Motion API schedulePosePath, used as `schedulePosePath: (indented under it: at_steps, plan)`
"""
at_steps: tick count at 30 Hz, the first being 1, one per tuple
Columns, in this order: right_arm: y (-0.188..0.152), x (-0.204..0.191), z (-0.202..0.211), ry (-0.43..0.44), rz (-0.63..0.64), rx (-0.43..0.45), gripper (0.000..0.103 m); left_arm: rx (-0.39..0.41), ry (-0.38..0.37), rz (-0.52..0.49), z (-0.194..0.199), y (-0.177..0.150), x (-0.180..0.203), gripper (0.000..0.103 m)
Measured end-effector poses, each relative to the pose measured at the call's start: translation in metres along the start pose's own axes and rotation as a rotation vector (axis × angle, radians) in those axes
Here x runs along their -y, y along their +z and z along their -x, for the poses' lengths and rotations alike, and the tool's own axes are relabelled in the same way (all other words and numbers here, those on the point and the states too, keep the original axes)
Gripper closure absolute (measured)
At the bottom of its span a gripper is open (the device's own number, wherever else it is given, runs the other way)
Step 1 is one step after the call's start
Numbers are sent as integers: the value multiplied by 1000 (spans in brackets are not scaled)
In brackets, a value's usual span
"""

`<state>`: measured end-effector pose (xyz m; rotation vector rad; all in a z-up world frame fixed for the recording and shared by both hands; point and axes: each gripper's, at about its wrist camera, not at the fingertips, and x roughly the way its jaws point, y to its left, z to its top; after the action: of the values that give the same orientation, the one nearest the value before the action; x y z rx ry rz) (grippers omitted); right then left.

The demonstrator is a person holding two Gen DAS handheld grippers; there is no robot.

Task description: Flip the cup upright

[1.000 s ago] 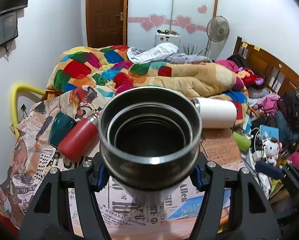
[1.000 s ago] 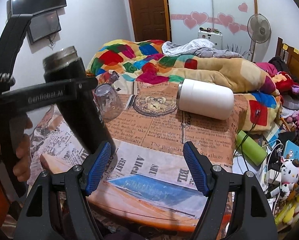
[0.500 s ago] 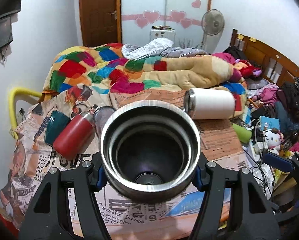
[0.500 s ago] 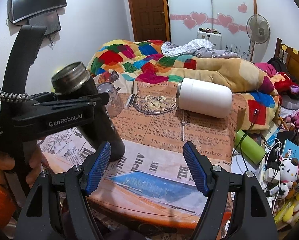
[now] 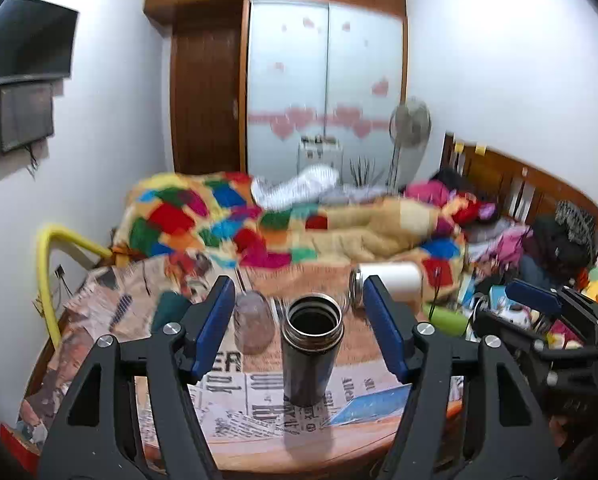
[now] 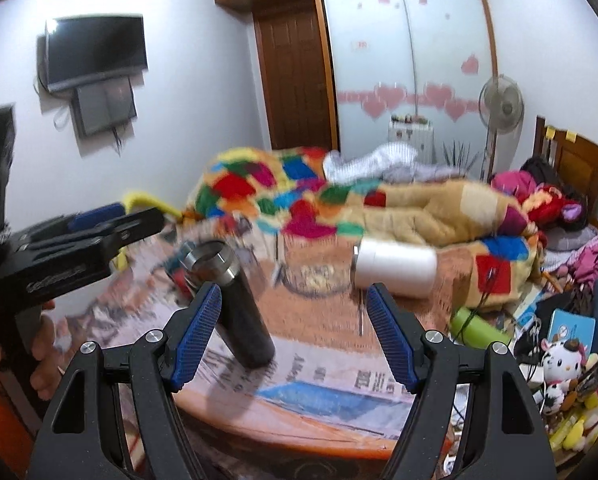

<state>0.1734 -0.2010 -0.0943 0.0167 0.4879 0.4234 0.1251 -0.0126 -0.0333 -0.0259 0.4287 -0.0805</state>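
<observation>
The tall dark steel cup with a silver threaded rim [image 5: 311, 350] stands upright on the newspaper-covered wooden bench [image 5: 259, 436], its open mouth facing up. In the right wrist view the same cup [image 6: 235, 304] looks tilted, which may only be the fisheye lens.

The left tool [image 5: 303, 330] is wide open and holds nothing. Its 2 blue-padded fingers [image 5: 213, 326] stand apart on either side of the cup, and neither touches it. The cup sits between them, a little beyond their tips.

The right tool [image 6: 293, 336] is also spread wide and empty. The cup stands just behind its left finger. From this view the left tool appears at the left edge, gripped by a hand [image 6: 43, 356].

Behind the cup a clear glass tumbler [image 5: 254, 326] stands mouth down. A white cylindrical flask [image 5: 387, 282] lies on its side further back toward the right, with its silver mouth pointing left. A dark teal cup [image 5: 170, 312] lies at the left, partly hidden by the left finger. A lime green bottle [image 5: 445, 320] lies off the bench's right edge.

Both views are motion-blurred, so finer detail on the bench is hard to read. A patchwork quilt [image 5: 203, 220] covers the bed beyond.
</observation>
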Motion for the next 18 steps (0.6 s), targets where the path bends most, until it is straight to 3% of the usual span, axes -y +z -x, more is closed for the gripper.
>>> schedulePosePath:
  at_steps: [8,13,18]
  plan:
    - [19,-31,72,30,6,207,30,190,49,3,98,-4,-1,28]
    - [16,-47,97,31,17,286,26,252,66,20,127,-11,-1,17]
    - [9,-57,104,15,29,308,23,275,85,32,143,-21,0,6]
